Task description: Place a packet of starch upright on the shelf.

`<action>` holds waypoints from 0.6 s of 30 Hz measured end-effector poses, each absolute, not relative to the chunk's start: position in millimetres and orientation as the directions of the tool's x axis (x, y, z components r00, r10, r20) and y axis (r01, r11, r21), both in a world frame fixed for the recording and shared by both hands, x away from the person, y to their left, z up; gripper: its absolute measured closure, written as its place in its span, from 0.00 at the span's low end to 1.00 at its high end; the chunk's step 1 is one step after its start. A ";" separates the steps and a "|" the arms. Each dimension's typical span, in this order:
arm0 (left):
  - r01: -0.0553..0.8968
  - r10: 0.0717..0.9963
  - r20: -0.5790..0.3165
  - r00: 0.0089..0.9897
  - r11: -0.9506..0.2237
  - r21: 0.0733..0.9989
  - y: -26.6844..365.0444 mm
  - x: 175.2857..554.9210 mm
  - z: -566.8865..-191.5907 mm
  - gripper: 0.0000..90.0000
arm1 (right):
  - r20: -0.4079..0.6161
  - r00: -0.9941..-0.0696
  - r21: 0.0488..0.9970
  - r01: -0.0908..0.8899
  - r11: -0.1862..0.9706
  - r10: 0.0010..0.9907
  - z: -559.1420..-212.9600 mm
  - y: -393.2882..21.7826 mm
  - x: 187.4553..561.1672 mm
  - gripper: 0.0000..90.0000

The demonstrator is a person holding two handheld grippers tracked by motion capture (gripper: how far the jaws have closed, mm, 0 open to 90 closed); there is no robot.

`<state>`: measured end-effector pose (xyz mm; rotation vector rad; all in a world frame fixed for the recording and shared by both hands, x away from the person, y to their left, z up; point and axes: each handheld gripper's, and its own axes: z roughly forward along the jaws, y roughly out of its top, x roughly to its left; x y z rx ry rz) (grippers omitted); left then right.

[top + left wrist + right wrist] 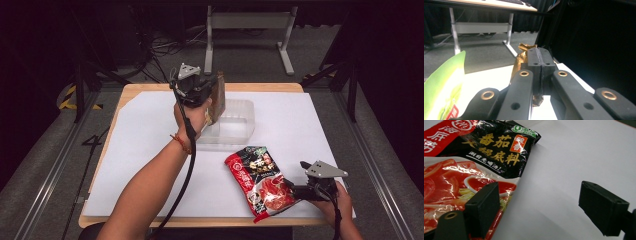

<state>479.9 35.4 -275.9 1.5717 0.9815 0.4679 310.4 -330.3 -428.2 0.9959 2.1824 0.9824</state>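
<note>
Hanging above the clear tub, the brown packet is pinched tight in the left gripper, likely so it can drop inside. The right gripper waits wide open beside the red soup packet, holding nothing.

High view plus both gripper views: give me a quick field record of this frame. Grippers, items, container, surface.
left gripper: shut on brown packet, raised over clear plastic tub
right gripper: open, nothing between jaws, low over the sheet beside red and black sauce pouch
sauce pouch: lying flat, near right of table
clear plastic tub: on the sheet, centre of table, contents not clear
green packet: edge seen in left gripper view
surface: white sheet on wooden table
</note>
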 end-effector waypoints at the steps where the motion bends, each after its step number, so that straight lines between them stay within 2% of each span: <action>1: 0.339 0.794 -0.221 0.566 0.020 0.941 34.5 480.8 -277.8 1.00 | -0.171 -0.579 0.790 0.403 0.462 0.797 -428.3 -330.3 310.6 0.20; 18: 0.317 0.844 -0.180 0.505 0.012 0.948 68.7 473.7 -286.0 1.00 | -0.174 -0.583 0.787 0.402 0.468 0.793 -427.9 -327.8 309.4 0.20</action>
